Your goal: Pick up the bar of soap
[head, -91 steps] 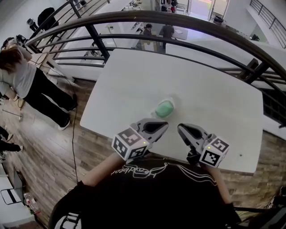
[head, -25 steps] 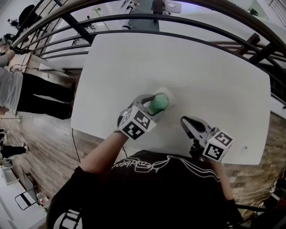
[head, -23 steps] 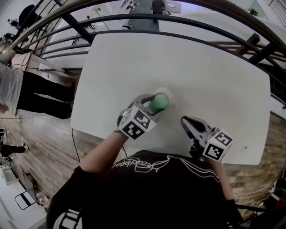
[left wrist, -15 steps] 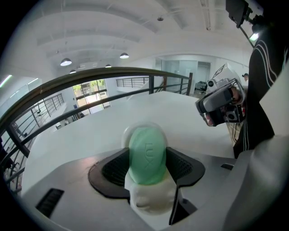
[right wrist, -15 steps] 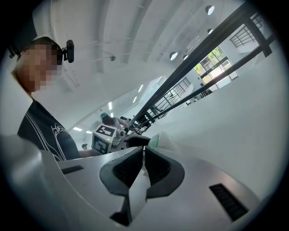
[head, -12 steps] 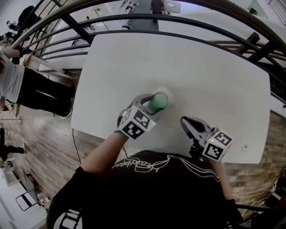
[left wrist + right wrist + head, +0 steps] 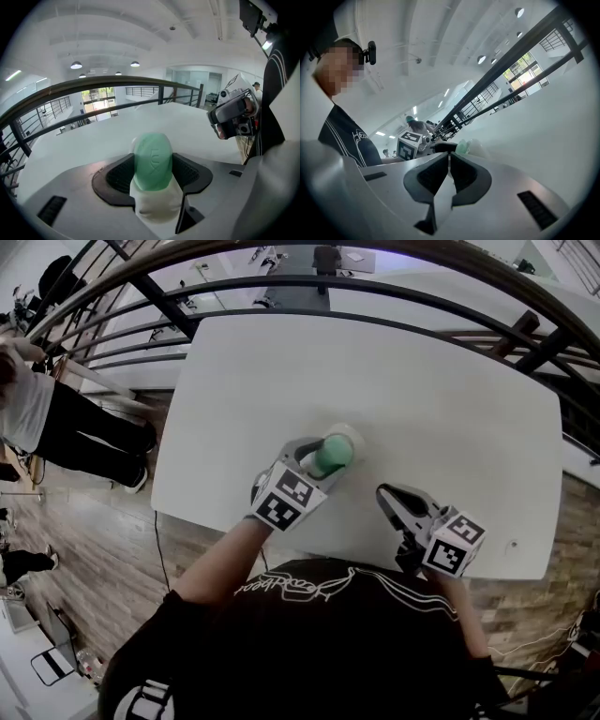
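Left gripper: jaws closed on the soap, one dark pad against each broad face. The bar stood on edge between the pads, upper half clear above them. The grip sat low on the bar, probably so the ribbed pads met its flattest, widest part and the rounded top could not squirt out.

Directly under the soap was the white dish. Could not tell whether the bar rested in the dish or had just cleared it.

Head view: the left gripper reached in from the near side of the dish, soap at its tips. The dish sat near the middle of the table.

Right gripper: jaws together, nothing between them. It sat right of the dish and nearer the person, well apart from it, likely parked there to keep out of the way.

Judgement: grasp made; lift was the step in hand. Risk: a smooth bar slipping if the squeeze loosened.
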Motion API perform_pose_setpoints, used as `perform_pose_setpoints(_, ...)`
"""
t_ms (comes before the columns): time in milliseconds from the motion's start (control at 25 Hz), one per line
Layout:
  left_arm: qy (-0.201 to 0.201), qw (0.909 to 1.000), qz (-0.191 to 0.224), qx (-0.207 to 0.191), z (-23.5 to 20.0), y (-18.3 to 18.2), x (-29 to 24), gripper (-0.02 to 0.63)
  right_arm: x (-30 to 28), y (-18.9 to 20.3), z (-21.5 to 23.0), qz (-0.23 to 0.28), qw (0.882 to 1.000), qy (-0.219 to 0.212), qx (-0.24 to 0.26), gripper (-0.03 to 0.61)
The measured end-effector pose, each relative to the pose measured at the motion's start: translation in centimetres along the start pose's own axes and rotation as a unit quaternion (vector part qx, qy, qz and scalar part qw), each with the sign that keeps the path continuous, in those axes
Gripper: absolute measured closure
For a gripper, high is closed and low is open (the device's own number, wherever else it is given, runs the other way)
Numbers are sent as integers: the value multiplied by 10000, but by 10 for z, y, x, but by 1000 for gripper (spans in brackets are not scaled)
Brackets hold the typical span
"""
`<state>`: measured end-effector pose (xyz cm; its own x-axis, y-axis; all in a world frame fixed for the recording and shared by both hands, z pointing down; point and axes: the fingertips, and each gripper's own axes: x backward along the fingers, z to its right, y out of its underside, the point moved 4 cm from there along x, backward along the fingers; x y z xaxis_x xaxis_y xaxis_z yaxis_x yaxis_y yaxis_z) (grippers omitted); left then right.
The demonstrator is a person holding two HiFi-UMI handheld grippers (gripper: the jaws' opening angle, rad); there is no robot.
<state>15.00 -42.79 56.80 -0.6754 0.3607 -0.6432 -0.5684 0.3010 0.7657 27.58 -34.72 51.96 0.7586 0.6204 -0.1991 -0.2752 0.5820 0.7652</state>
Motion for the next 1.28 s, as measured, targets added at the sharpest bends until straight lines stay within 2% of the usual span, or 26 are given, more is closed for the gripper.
perform_pose_setpoints(240, 15, 9986, 535, 16, 9, -29, 37, 354, 1, -16, -30, 113, 9997, 1, 203, 560)
perform_pose_setpoints(320, 160, 9968, 770, 117, 14, -33, 58, 354, 1, -17, -45, 175, 9994, 44, 293, 560)
perform_pose_setpoints(480, 557, 9891, 1265, 513, 34, -31, 107, 354, 1, -11, -84, 314, 9987, 95, 399, 560)
perform_pose_setpoints(640, 713, 9817, 1634, 662, 59, -35, 158, 354, 9, -6, -125, 445, 9976, 64, 520, 560)
perform_pose_setpoints(920, 761, 9702, 2214, 631, 103, -22, 254, 354, 17, 14, -209, 611, 9940, 48, 903, 560)
perform_pose_setpoints(1080, 930, 9639, 2431, 566, 135, -16, 297, 354, 31, 23, -256, 792, 9903, -13, 1139, 560)
perform_pose_setpoints(1280, 1065, 9569, 2666, 431, 188, 10, 370, 354, 52, 59, -336, 975, 9861, -17, 1343, 560)
